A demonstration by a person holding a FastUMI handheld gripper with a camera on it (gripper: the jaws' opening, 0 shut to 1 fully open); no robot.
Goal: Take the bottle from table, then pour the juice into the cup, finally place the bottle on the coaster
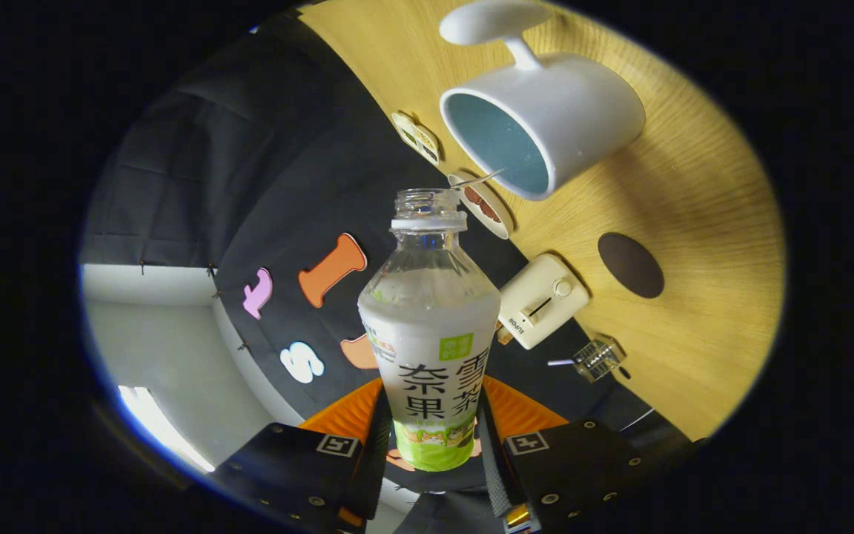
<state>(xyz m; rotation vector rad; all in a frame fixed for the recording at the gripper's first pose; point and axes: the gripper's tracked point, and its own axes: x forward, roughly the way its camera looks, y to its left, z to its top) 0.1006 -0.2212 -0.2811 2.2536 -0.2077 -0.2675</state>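
Recording booth: black cloth wall (pixel 264 148) (draped), wooden table (pixel 694 208).

Bare table (pixel 701 200) around coaster (pixel 630 265); toaster (pixel 543 300) just beside it.

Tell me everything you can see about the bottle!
The bottle is clear plastic with no cap on its threaded neck. A white and green label wraps its lower half, and the clear part above looks misty. The hand-held gripper is shut on it, one finger on each side of its lower body. The view is tilted, so the bottle leans relative to the wooden table, its open mouth pointing toward the white cup. No juice can be seen flowing out.
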